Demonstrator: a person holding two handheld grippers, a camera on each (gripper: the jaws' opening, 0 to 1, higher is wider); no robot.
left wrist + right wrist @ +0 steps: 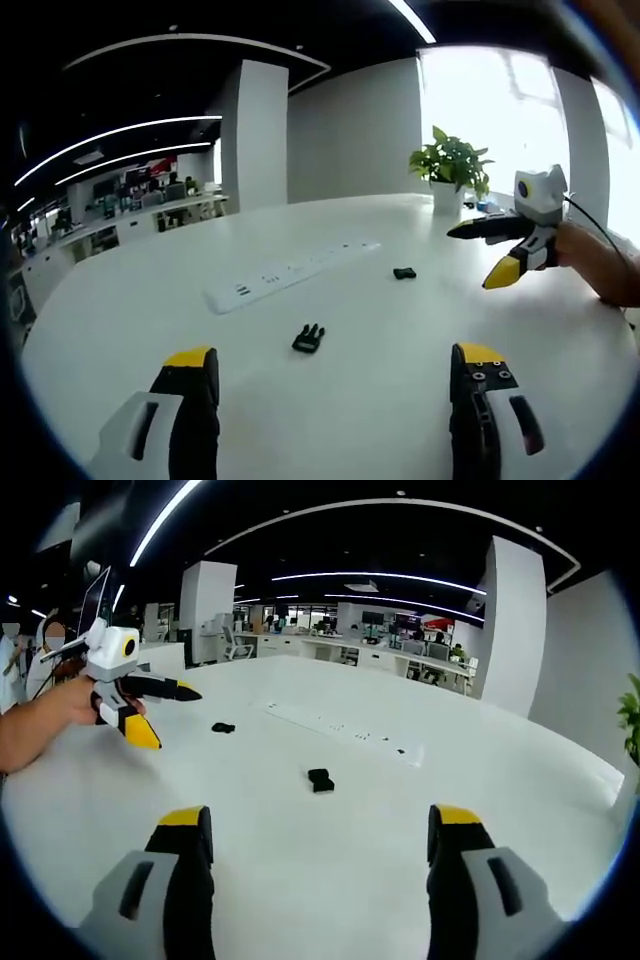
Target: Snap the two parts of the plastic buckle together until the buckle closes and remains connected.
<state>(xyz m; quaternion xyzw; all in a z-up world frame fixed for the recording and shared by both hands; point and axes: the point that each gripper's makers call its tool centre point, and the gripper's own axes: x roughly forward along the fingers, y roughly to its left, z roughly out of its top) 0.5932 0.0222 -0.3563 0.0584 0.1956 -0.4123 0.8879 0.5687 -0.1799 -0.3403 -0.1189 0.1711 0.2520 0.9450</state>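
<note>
Hovering wide apart and empty at the bottom of the left gripper view, the left tool (335,375), with the pronged buckle half (309,338) lying on the white tabletop (150,310) just ahead of it, between its yellow tips. Still at the very start, by the look of things: both halves lying loose and well apart, neither one gripped. Waiting further out, beyond the pronged half and off toward the right tool (492,257), the socket half (404,272). Calling next for a descent of each tool onto its nearer half, closing on the flat sides so that prongs and socket mouth stay free to meet. Showing in the left gripper view alone: a power strip (290,272) beyond the pronged half and a potted plant (452,165) far behind the right tool, itself spread open. Showing in the right gripper view: the right tool (320,830) likewise wide and empty, and the left tool held open above the tabletop.
</note>
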